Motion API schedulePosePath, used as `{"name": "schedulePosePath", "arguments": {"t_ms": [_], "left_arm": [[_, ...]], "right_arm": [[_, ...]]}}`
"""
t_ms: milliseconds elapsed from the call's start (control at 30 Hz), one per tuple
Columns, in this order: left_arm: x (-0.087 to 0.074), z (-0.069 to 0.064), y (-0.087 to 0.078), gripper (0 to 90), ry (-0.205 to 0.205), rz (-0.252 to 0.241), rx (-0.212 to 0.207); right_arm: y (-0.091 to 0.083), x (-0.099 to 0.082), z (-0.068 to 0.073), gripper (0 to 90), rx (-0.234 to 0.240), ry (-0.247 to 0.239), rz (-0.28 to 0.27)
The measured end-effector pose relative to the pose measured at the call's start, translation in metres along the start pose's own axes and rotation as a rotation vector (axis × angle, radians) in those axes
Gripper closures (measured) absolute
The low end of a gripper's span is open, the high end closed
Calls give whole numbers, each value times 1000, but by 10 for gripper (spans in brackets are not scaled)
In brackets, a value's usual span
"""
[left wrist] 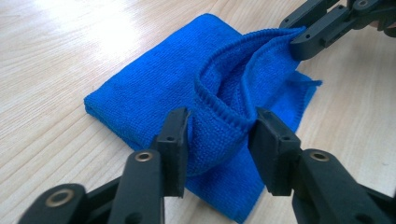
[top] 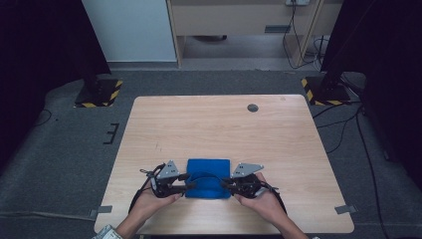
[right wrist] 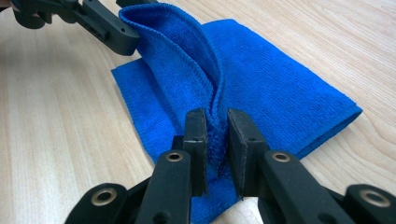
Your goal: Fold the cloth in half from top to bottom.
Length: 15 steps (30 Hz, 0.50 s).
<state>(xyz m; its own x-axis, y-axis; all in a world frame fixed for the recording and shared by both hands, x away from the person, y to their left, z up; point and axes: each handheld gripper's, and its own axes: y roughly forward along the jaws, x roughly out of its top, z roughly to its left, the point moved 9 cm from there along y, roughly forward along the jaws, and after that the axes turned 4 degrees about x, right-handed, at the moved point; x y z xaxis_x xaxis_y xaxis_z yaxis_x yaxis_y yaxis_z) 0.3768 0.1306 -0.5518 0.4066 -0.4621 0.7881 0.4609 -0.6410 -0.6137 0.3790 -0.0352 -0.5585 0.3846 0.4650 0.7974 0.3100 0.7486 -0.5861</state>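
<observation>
A folded blue cloth (top: pixel 209 169) lies on the wooden table (top: pixel 219 124) near its front edge. My left gripper (top: pixel 191 185) is at the cloth's near left corner and my right gripper (top: pixel 224 183) at its near right corner. In the left gripper view the left gripper (left wrist: pixel 219 140) is shut on a thick raised fold of the cloth's (left wrist: pixel 154 88) top layer, its jaws fairly wide. In the right gripper view the right gripper (right wrist: pixel 217 140) pinches the hem of the cloth (right wrist: pixel 280 88) tightly. The hem arches up between the two grippers while the lower layers stay flat.
A small round grey grommet (top: pixel 253 107) sits at the table's far right. Bare wood stretches beyond the cloth. Two stand bases with yellow-black stripes (top: pixel 98 93) (top: pixel 324 91) rest on the grey floor past the far corners, with cables at the right.
</observation>
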Motion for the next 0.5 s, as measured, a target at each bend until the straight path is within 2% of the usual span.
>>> {"name": "schedulePosePath", "arguments": {"t_ms": [167,300,400,500], "left_arm": [[3,-2,-9,556,-11,-32,-5],[11,-1,-15,551,-27,-87,-2],[20,4,-19,555,-53,-140,14],[23,10,-18,558,-68,-156,37]], "right_arm": [[-3,-4,5,783,7,-12,9],[-2,-7,8,783,10,-15,19],[-1,-8,10,784,12,-21,26],[-1,-9,12,783,15,-30,33]]}}
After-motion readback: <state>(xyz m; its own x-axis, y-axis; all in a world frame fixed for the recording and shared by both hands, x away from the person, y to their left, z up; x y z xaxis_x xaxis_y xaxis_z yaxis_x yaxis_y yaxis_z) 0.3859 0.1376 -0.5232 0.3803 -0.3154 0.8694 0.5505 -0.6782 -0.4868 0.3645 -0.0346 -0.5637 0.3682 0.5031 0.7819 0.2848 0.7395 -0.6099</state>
